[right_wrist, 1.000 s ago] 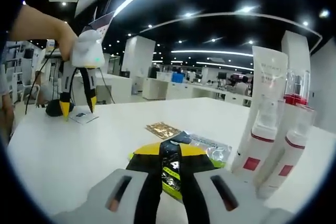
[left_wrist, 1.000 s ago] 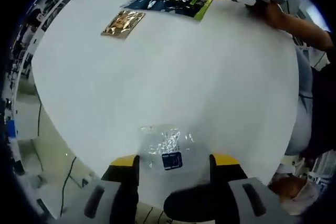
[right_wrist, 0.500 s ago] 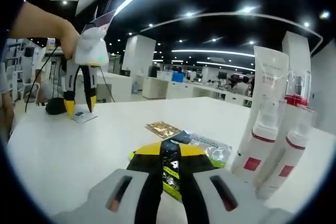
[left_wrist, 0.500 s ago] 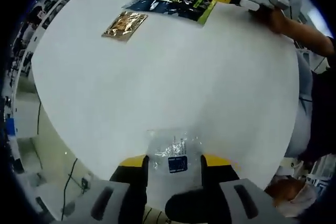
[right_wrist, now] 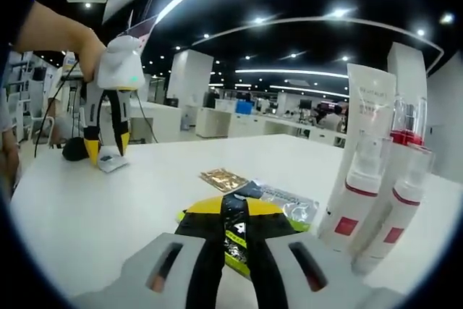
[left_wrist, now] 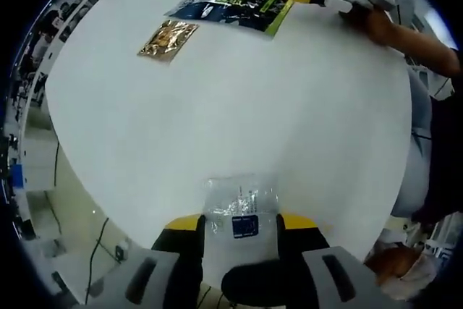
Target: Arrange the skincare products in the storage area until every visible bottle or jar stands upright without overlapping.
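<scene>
**Sachets pinched, bottles standing**

Left hand-held gripper (left_wrist: 241, 223) pinches a clear sachet (left_wrist: 241, 204) at the white bench (left_wrist: 231, 99) edge. Right hand-held gripper (right_wrist: 234, 223) is pressed onto a green-black sachet (right_wrist: 235, 235); print unreadable. Gold sachet (right_wrist: 223, 178) just beyond. Red-labelled pump bottles (right_wrist: 359, 204) stand upright at right.

The left claw (left_wrist: 241, 228) points down at the table, its jaws closed against a clear sachet (left_wrist: 241, 204). The right claw (right_wrist: 234, 229) lies low and level, jaws pinched together on a green packet (right_wrist: 236, 240). A bare forearm (right_wrist: 51, 30) reaches in from 10 o'clock.
</scene>
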